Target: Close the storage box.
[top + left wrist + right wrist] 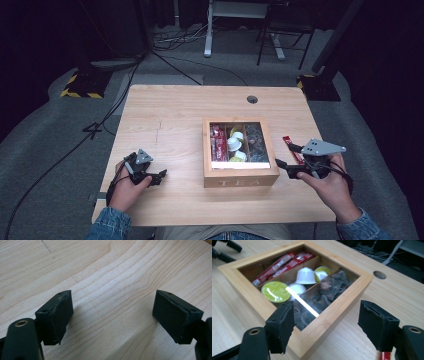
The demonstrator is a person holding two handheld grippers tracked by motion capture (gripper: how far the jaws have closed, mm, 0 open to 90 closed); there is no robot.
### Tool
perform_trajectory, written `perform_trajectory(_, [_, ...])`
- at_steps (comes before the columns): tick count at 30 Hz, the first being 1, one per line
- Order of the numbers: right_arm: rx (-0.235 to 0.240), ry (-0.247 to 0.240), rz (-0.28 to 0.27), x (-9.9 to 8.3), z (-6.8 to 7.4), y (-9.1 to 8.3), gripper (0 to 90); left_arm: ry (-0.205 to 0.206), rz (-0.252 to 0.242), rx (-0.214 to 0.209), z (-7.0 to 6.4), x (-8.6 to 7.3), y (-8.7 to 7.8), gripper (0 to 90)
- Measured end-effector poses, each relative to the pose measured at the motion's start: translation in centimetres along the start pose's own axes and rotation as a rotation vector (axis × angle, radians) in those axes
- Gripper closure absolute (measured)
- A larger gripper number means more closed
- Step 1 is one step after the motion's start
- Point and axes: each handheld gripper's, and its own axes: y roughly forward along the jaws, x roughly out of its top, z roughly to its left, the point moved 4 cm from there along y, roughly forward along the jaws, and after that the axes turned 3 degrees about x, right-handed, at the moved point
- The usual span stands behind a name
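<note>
Facing bare table (110, 270), left tool (112, 312), right tool (325, 322) facing tea box (342, 307)

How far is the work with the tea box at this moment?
Already done: the wooden tea box holds red sachets, capsules and dark tea bags behind its closed glass lid. In hand: nothing; the left gripper is open over bare table, the right gripper open at the box's corner. Left: one red sachet lies outside, beside the box, probably to be put in.
</note>
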Motion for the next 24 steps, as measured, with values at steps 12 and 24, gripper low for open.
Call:
perform_trajectory(12, [-0.058,0.091,0.021,-1.1,-4.4,-2.5,26.2,0.01,0.002,-0.012,0.1,-0.2,-0.2,17.1])
perform_trajectory(24, [-0.136,0.18,0.077,-4.7,-7.9,-3.7,26.2,0.01,0.001,-0.011,0.1,-0.2,-0.1,16.7])
